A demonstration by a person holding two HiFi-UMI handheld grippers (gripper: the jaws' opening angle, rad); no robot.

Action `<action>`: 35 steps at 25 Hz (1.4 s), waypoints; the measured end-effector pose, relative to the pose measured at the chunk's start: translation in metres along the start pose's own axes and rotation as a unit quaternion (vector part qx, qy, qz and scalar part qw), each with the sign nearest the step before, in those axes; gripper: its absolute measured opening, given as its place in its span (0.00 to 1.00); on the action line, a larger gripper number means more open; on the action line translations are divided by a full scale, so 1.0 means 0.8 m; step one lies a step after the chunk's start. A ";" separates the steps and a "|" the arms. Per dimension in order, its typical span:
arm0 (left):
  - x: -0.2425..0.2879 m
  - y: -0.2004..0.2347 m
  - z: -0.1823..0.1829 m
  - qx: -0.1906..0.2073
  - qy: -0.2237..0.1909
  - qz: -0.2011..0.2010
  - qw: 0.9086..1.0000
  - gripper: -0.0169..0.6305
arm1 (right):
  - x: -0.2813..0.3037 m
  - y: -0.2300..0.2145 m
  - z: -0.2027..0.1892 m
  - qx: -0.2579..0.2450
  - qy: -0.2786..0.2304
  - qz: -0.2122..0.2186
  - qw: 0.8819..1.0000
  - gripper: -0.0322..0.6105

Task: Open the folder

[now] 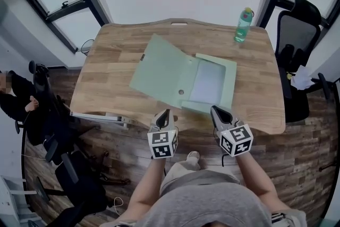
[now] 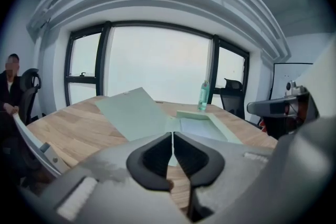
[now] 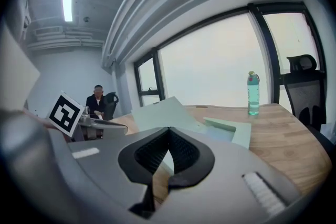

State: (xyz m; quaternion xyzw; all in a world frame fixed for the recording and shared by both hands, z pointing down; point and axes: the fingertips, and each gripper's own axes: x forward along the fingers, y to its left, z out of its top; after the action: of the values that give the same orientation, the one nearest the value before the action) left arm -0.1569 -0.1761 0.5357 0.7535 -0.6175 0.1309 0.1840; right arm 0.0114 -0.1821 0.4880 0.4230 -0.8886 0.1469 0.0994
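Pale green folder [image 1: 180,80], already open, mid-tabletop [image 1: 106,69] and toward the near edge. Spreads left to right, slightly skewed: cover swung toward the left edge and propped at a slant, tray face-up on the right. Left gripper [image 1: 163,114] and right gripper [image 1: 218,111] both clenched on nothing, just off the near edge (folder straight ahead of each). Left nearer the spine, right nearer the tray. Probably nothing left to open.

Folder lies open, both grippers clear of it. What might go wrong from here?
The cover seems tilted up, not flat, and neither the left gripper nor the right gripper holds it; it may drop shut.
The folder has its near corner close to the table edge; a knock might push it off.
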 end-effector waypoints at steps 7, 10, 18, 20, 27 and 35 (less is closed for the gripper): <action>-0.075 -0.059 0.007 -0.011 -0.027 -0.013 0.999 0.03 | -0.080 0.042 0.008 -0.018 -0.020 0.031 0.999 0.05; -0.106 -0.085 -0.001 -0.017 -0.035 -0.021 0.999 0.03 | -0.114 0.056 0.001 -0.021 -0.024 0.037 0.999 0.05; -0.185 -0.155 -0.024 -0.007 -0.051 -0.036 0.998 0.03 | -0.203 0.082 -0.019 -0.021 -0.037 0.043 0.998 0.05; -0.201 -0.166 -0.028 -0.004 -0.054 -0.037 0.998 0.03 | -0.221 0.088 -0.022 -0.019 -0.041 0.046 0.998 0.05; -0.248 -0.200 -0.036 0.005 -0.068 -0.044 0.997 0.03 | -0.269 0.109 -0.030 -0.023 -0.052 0.052 0.997 0.05; -0.276 -0.221 -0.047 0.012 -0.074 -0.046 0.996 0.03 | -0.297 0.121 -0.032 -0.027 -0.061 0.061 0.996 0.05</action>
State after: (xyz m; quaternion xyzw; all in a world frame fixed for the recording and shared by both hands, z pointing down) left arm -0.0280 0.0652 0.4550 0.7908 -0.5926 0.0731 0.1345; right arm 0.0847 0.0562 0.4233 0.3733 -0.9207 0.1028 0.0476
